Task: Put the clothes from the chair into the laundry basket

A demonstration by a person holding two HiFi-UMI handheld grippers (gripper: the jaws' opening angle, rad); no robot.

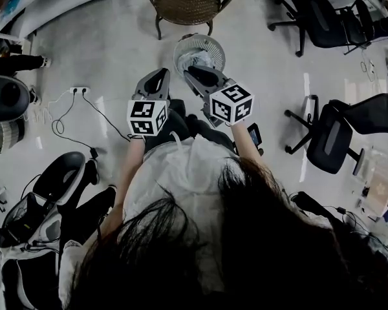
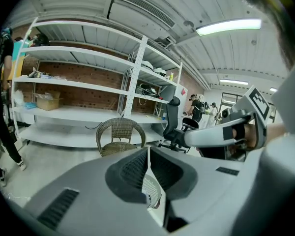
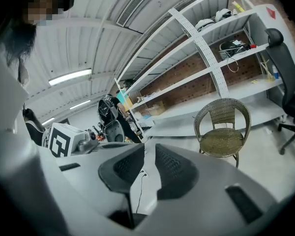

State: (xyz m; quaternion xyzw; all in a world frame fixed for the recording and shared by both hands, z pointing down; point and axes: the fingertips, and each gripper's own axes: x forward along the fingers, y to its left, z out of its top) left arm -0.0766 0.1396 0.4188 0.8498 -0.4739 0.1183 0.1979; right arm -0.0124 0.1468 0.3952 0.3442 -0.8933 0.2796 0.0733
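Nearest, grey left gripper [image 1: 160,76] sits closed, grey right gripper [image 1: 194,73] barely parted, both empty; I rate upper-centre pale crumpled clothes [image 1: 195,58] soft, light: pinch a fold.

Bright ceiling lamp [image 2: 228,27], fisheye-dark corners

Black office chairs [image 1: 330,19] on the right, power strip [image 1: 79,90] on the floor [image 1: 116,50], white shelving [image 2: 78,85] with maybe boxes.

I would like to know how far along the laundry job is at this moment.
Done: the wicker chair has a bare seat, and clothes lie in the laundry basket. In hand: nothing. The left gripper is shut and empty, and the right gripper is slightly open and empty. Left: no garment shows on the chair.
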